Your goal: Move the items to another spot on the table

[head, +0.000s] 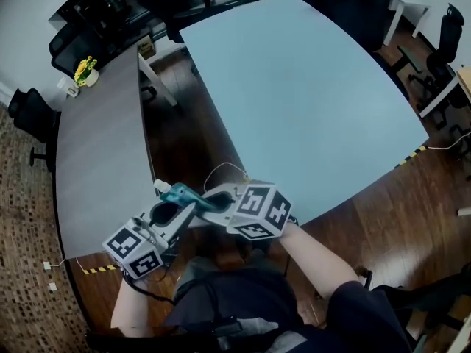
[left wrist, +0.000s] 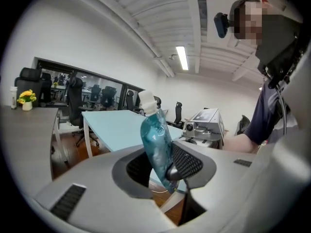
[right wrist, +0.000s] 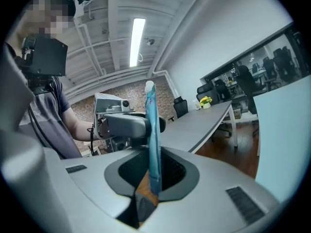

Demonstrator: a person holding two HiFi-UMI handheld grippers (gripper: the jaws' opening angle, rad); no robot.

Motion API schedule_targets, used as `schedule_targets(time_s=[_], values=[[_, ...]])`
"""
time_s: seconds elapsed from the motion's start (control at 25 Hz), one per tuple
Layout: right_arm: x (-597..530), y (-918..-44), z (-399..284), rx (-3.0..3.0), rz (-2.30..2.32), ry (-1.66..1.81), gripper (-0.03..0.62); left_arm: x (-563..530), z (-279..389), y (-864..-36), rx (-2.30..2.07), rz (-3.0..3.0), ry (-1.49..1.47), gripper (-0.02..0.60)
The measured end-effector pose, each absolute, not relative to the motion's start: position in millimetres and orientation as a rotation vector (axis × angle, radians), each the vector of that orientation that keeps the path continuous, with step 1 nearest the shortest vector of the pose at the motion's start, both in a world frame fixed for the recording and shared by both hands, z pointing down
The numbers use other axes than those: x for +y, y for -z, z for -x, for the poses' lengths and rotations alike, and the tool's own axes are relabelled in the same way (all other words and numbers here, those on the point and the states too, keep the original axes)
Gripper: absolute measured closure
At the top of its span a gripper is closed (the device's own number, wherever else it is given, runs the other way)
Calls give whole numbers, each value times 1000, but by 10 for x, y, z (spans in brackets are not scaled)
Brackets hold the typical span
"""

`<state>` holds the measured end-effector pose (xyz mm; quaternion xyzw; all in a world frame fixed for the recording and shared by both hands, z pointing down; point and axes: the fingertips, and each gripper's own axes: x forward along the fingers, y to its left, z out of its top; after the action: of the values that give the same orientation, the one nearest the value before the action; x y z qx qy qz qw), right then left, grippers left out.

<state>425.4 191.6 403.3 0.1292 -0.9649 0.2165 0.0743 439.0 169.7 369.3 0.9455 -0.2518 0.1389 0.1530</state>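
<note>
While my left gripper (left wrist: 165,166) clamps the bottle (left wrist: 156,135) and my right gripper (right wrist: 153,174) pinches a packet (right wrist: 152,130), I'm mid-carry; next I'd set both on the table (head: 309,101), upper right.

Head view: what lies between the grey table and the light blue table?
Dark wooden floor, crossed by a white table leg; the head view shows it.

Blue table (head: 309,94), grey table (head: 99,168), possibly brick wall (right wrist: 165,93)

No legible text or labels.
</note>
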Motion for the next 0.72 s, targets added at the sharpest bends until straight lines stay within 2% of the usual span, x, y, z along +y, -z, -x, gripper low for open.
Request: schedule_targets(time_s=[0.24, 0.72], values=[[1924, -4080, -4420, -2908, -428, -707, 542, 1698, -4573, -3746, -677, -2720, -447, 437], [1860, -4022, -4174, -2896, -278, -804, 542, 1598, -4329, -3700, -641, -2693, -341, 446]])
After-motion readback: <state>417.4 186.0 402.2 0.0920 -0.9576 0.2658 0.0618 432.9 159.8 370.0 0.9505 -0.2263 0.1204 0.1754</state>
